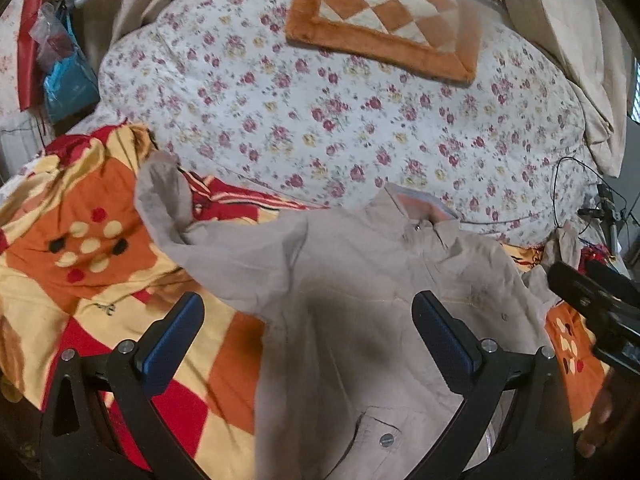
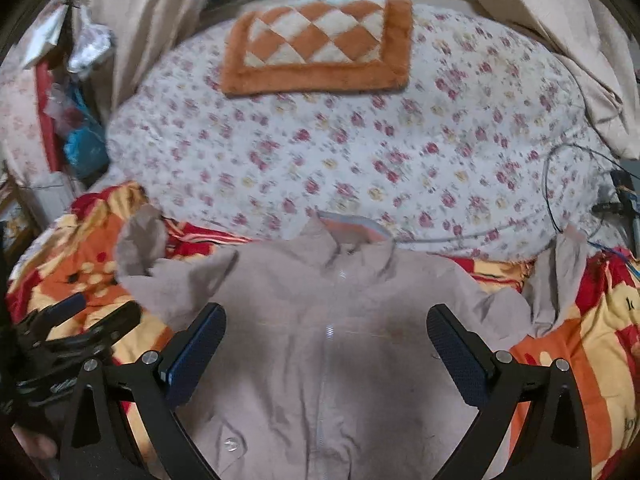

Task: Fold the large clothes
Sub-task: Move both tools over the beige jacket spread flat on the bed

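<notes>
A large beige zip-front jacket (image 1: 360, 300) lies face up on an orange, red and yellow blanket (image 1: 80, 280), collar toward the far side. It also shows in the right wrist view (image 2: 320, 340), sleeves spread to both sides. My left gripper (image 1: 308, 320) is open and empty, hovering over the jacket's left chest and left sleeve. My right gripper (image 2: 326, 340) is open and empty, hovering over the jacket's chest astride the zip. The right gripper shows at the right edge of the left wrist view (image 1: 592, 304); the left gripper shows at the left of the right wrist view (image 2: 76, 320).
A floral quilt (image 1: 320, 112) covers the bed beyond the jacket. An orange and cream checked mat (image 1: 384, 20) lies on it at the far side. Beige curtains (image 1: 560, 40) hang at the back. Bags (image 1: 60, 60) hang at far left. Cables and a stand (image 1: 600, 208) are at right.
</notes>
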